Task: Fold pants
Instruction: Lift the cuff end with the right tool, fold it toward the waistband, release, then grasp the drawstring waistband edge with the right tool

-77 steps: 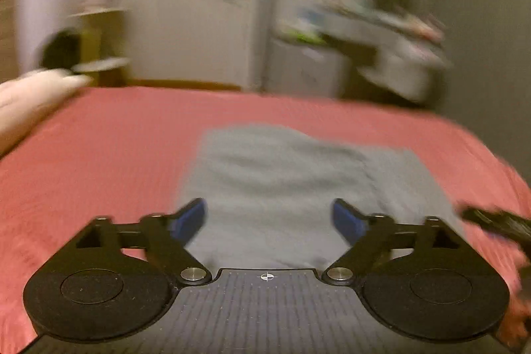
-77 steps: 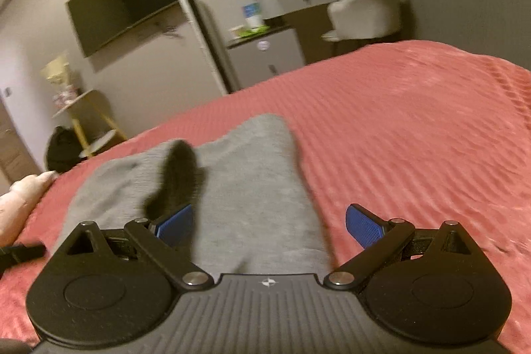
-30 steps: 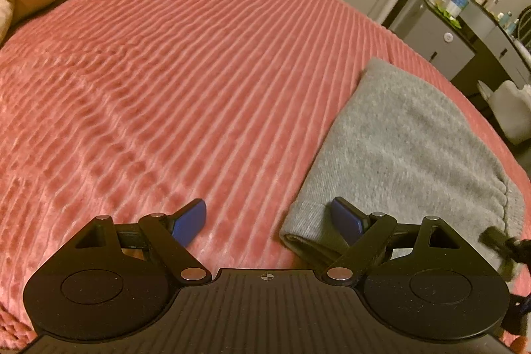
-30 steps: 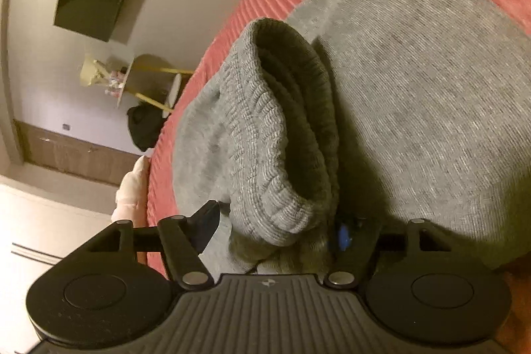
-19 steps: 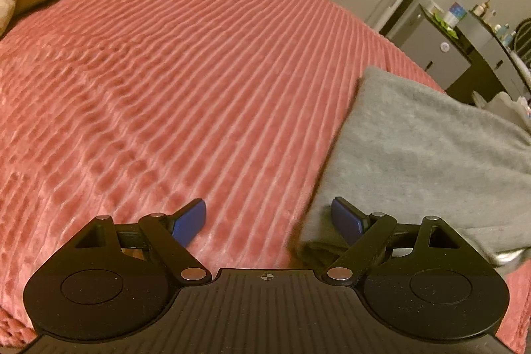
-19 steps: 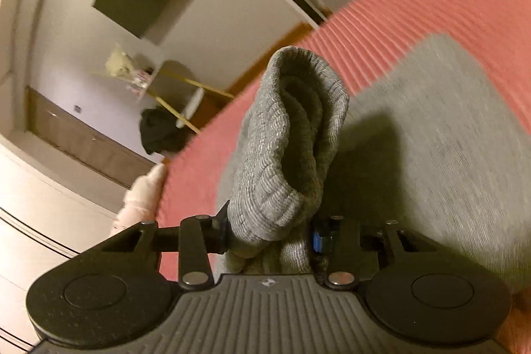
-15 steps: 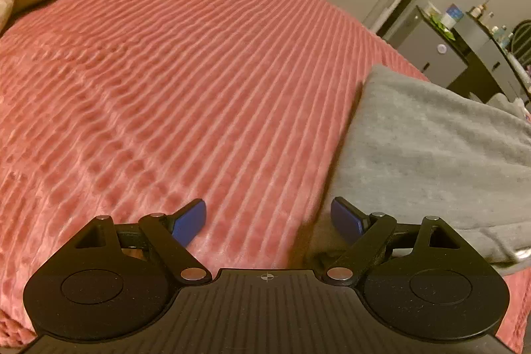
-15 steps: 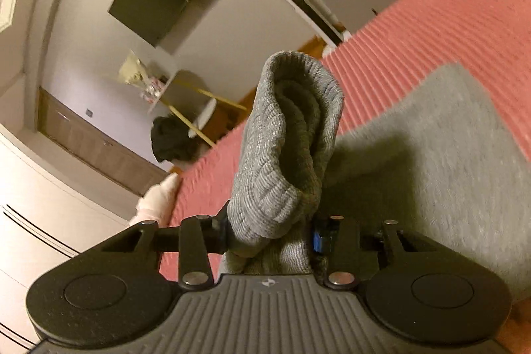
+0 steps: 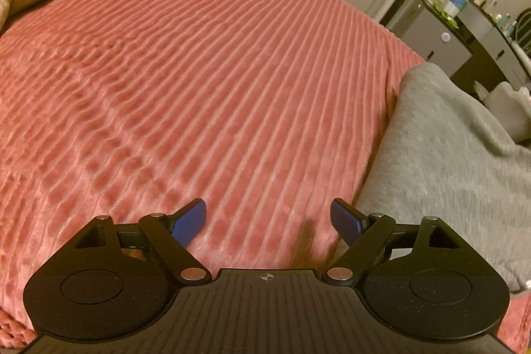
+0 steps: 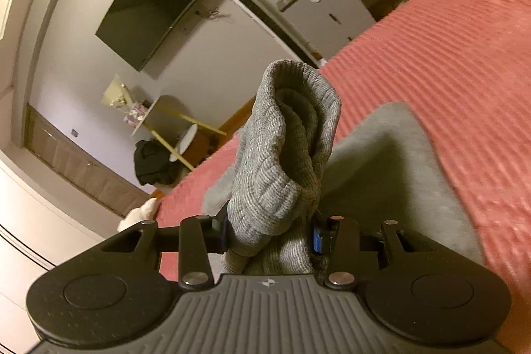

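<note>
Right wrist view: right gripper (image 10: 268,238) clamped on the ribbed cuff (image 10: 288,148) of the grey pants (image 10: 391,161); jaws closed tighter within the last second, and the cuff has come up off the bed (image 10: 464,48). Rest of the pants lies near the bed's right edge. Left gripper (image 9: 267,219) jaws wide apart, empty, over bare bedspread beside the pants' edge. Fold now underway, I'd say.

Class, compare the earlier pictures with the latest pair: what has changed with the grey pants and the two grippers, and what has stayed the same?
The right gripper, open earlier, has closed on the ribbed end of the grey pants and lifted it off the pink bedspread. The left gripper stays open and empty over the bedspread, beside the pants' edge.
</note>
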Demonstrator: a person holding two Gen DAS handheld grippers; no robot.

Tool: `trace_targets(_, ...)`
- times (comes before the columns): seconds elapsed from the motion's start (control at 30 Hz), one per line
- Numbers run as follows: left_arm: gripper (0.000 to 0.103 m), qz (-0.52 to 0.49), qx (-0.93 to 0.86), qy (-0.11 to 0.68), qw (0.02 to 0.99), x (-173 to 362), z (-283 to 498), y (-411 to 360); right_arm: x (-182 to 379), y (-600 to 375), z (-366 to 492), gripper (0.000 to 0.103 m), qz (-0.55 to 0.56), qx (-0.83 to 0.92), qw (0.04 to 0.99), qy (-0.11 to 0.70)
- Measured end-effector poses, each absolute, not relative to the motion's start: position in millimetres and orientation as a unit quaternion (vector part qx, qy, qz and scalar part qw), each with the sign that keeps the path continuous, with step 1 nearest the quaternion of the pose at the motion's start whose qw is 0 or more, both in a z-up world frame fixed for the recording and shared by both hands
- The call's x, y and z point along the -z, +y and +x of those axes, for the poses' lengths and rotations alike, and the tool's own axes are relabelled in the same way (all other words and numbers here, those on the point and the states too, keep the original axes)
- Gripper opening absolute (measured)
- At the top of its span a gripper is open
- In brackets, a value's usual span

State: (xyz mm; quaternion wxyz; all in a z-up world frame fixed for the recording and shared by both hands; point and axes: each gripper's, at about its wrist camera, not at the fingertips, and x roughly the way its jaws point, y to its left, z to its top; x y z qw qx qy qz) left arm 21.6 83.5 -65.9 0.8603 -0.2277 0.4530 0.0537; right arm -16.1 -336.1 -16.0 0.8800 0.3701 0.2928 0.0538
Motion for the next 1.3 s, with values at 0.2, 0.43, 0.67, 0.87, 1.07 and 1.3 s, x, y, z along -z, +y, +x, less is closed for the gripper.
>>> trace_targets(0.2, 0.088, -0.219, -0.052, 0.458, 0.860, 68, 26, 83, 33, -352, -29, 0.042, 0.363, -0.025, 0.882, 0.301)
trace_targets(0.43, 0.088, -0.209, -0.054, 0.463, 0.860, 68, 28, 79, 50, -363, -40, 0.042, 0.350, -0.003, 0.886, 0.303)
trace_targets(0.67, 0.088, -0.197, -0.056, 0.467, 0.860, 68, 30, 75, 68, -360, -43, 0.050, 0.300, 0.011, 0.905, 0.300)
trace_targets(0.87, 0.088, -0.136, -0.029, 0.435, 0.890, 51, 29, 55, 65, -368, -65, 0.074, 0.238, 0.103, 0.929, 0.263)
trace_targets(1.07, 0.094, -0.063, 0.072, 0.391, 0.915, 46, 31, -17, 82, -338, -59, 0.081, 0.176, 0.088, 0.933, 0.302)
trace_targets(1.3, 0.102, -0.011, 0.048, 0.455, 0.889, 78, 62, -40, 103, -335, -47, 0.099, 0.143, 0.094, 0.927, 0.335)
